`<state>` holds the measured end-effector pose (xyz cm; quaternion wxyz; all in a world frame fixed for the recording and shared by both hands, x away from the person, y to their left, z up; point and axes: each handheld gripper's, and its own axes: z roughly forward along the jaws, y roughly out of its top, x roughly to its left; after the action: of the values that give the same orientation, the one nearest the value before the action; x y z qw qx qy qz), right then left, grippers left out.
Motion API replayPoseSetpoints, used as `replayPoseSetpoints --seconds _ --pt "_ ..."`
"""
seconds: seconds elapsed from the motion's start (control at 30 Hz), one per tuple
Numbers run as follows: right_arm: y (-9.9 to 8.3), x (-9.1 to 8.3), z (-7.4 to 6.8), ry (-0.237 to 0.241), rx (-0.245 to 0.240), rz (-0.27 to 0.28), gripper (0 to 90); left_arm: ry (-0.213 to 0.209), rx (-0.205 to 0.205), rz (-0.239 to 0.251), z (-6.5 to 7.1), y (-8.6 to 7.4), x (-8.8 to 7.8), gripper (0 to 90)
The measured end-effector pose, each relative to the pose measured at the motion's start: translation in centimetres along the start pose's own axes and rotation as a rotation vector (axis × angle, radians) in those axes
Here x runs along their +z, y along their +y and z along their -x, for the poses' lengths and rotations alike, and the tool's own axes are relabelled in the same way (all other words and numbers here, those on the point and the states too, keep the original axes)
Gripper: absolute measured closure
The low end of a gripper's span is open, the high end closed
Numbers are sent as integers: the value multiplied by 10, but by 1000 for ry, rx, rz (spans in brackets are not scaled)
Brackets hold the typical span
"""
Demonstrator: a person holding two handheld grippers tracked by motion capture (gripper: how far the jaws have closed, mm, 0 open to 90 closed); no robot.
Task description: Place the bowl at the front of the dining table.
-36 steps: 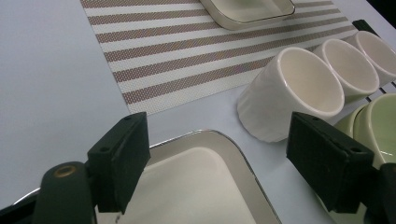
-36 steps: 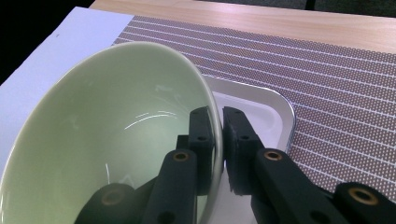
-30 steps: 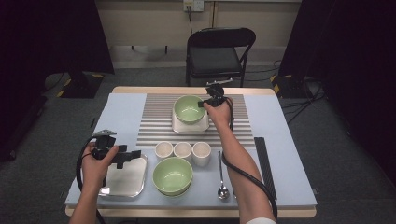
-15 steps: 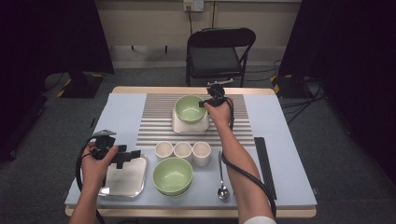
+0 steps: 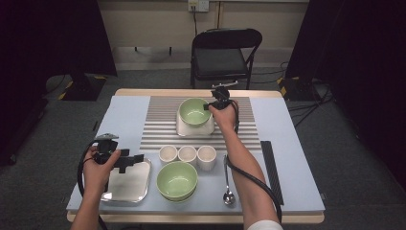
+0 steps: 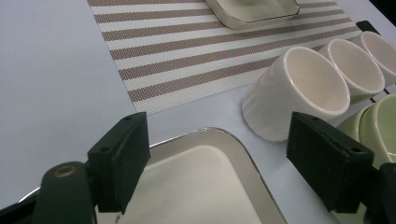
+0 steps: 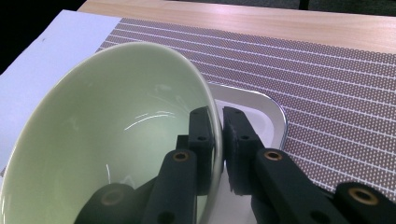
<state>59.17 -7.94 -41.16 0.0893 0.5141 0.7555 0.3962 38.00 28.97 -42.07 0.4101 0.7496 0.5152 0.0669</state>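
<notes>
Your right gripper (image 7: 218, 140) pinches the green bowl (image 5: 194, 111) rim, steadying it over the far tray (image 5: 207, 128); your left gripper (image 6: 219, 163) jaws gape empty.

Far tray (image 6: 252, 11) cut by frame edge

A pale green bowl (image 5: 194, 111) sits over a brown-and-white striped mat (image 5: 158, 123), beside three cream cups (image 5: 187, 154).

Three cups (image 5: 187, 155) sit in a row at table centre, touching. At their 6 o'clock – a green bowl (image 5: 177, 180). At its 9 o'clock a steel tray (image 5: 129, 187); at its 3 o'clock a spoon (image 5: 228, 184). A black strip (image 5: 271, 170) lies at the spoon's 3 o'clock. A folding chair (image 5: 225, 50) stands at 12 – beyond the table (image 5: 297, 191).
</notes>
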Motion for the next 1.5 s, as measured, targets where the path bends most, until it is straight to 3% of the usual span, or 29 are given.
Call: replayPoseSetpoints --seconds 1.5 --pt "-3 13 4 -7 19 4 824 3 0 -7 -1 -1 1 213"
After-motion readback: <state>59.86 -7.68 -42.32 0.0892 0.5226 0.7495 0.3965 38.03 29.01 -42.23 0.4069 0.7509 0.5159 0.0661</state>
